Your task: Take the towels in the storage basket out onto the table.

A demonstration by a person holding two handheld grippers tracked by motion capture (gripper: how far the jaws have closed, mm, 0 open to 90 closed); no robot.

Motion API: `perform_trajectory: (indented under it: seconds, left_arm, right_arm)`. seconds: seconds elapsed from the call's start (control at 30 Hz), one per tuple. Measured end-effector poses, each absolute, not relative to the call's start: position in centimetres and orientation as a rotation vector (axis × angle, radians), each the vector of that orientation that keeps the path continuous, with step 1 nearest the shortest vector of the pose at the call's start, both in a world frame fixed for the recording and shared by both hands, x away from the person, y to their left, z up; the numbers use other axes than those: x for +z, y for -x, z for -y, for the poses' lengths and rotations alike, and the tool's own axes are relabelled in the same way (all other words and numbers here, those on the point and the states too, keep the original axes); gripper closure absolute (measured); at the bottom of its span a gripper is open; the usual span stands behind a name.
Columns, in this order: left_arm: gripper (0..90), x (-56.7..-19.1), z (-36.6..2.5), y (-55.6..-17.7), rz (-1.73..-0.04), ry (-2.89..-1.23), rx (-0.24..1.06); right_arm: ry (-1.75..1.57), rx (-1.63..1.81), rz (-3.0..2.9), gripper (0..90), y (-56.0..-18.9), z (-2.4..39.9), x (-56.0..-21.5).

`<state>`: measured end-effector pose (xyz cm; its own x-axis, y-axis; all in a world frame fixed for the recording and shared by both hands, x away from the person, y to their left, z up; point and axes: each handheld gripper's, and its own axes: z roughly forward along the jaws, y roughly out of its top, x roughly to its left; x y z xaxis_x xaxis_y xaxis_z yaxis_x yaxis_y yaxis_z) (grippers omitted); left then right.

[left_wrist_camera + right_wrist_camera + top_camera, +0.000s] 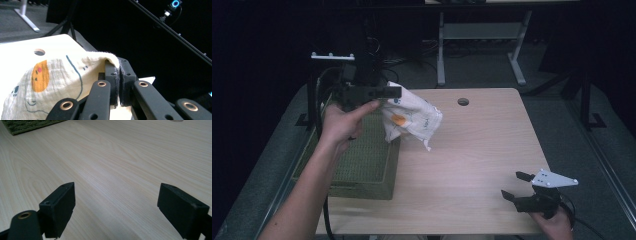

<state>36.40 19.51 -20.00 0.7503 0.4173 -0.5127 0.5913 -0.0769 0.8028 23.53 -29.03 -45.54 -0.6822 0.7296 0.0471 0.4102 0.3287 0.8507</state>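
Your left gripper (394, 92) is up over the far left of the table (482, 165), jaws clamped tight on one edge of the cloth (412, 117). In the left gripper view the cloth (50, 85) edge is pinched between the two pads and drapes off to the left, with an orange blob face and thin blue lines printed on it; the rest of the print is folded under and hard to read. In the high view the cloth hangs bunched off the gripper, its lower tip above the wood just right of the green basket (362, 165), and you can't tell whether that tip touches the table. Your left hand (342, 122) and the gripper body cover the basket's far left corner, so the inside there is hidden; the room behind is dark. Your right gripper (518, 185) sits at the near right corner, well apart from the cloth, jaws spread wide with nothing in them. The right gripper view has bare wood between its jaws and a cut-off corner of the basket (27, 125) at top left.
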Motion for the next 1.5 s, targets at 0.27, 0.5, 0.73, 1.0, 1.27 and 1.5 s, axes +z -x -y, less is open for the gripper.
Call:
perform_trajectory:
  seconds: [0.27, 0.5, 0.73, 1.0, 1.27, 1.5]
  left_arm:
    - [86.9, -20.7, -16.8, -36.9, -0.776, -1.735, -0.201]
    - [86.9, -22.4, -13.8, -37.7, -0.767, -1.767, -0.246]
    - [86.7, -24.8, -11.0, -38.7, -0.78, -1.805, -0.281]
    - [86.4, -28.8, -8.1, -39.9, -0.838, -1.839, -0.338]
    - [85.4, -32.7, -5.4, -41.0, -0.893, -1.857, -0.392]
    - [84.7, -35.8, -3.9, -41.4, -0.963, -1.885, -0.425]
  right_arm:
    - [-1.01, 1.297, -2.253, 14.3, -23.6, 29.1, -45.5]
    - [-1.016, 1.309, -2.245, 14.2, -23.5, 29.2, -45.4]
    - [-1.015, 1.318, -2.242, 14.2, -23.4, 29.4, -45.4]
    - [-1.013, 1.331, -2.23, 14.3, -23.3, 29.7, -45.3]
    - [-1.017, 1.34, -2.226, 14.2, -23.3, 29.9, -45.2]
    - [-1.021, 1.351, -2.221, 14.3, -23.3, 30.1, -45.2]
